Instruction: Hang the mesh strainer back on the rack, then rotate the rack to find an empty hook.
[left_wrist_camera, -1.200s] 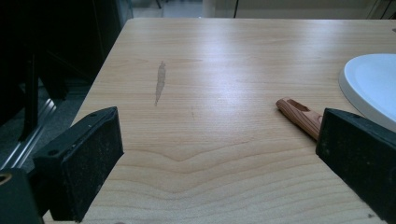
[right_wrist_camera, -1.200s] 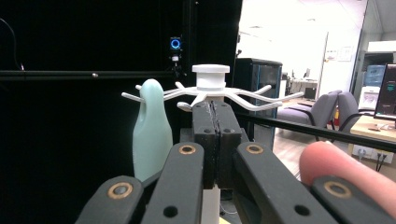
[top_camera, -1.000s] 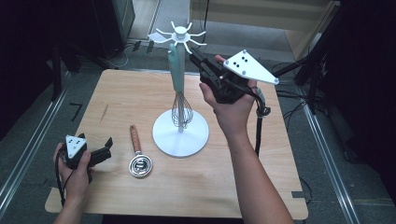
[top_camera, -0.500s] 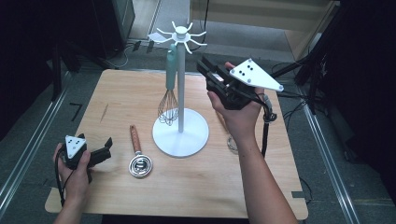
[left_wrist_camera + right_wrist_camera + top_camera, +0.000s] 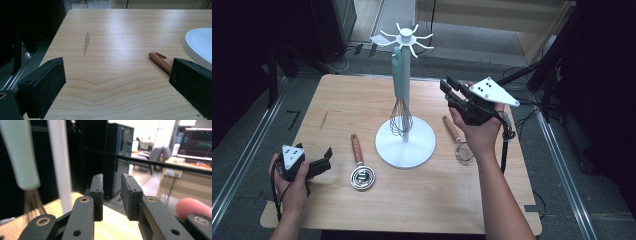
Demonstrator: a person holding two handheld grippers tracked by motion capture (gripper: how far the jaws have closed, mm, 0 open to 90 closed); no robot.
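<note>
The whisk [image 5: 401,102] hangs from a hook of the white stand [image 5: 406,145], mint-green handle up, wire head down, so its long axis runs straight up and down alongside the stand's pole. The wires hover just above the round white base, which sits near the middle of the pale wooden table [image 5: 422,200].

Out from there: on the table left of the base lies a wooden-handled coil whisk [image 5: 360,170], handle pointing away from the person, steel coil toward them. Right of the base lies a wooden-handled strainer [image 5: 457,140], also handle away, its mesh ring partly under the person's right wrist.

The right gripper [image 5: 452,92] is up in the air to the right of the whisk's handle, well clear of it, jaws aimed left and slightly away. They have just been opening; a narrow gap stands between the pads [image 5: 98,195] and nothing is in it. In the right gripper view the mint handle and white pole sit off to the left.

The left gripper [image 5: 326,159] rests low at the table's near-left corner, jaws spread wide with bare wood between them, pointing toward the coil whisk's handle.

Around the table: dark floor, metal rails, black equipment racks, cables, a monitor and chairs beyond.
</note>
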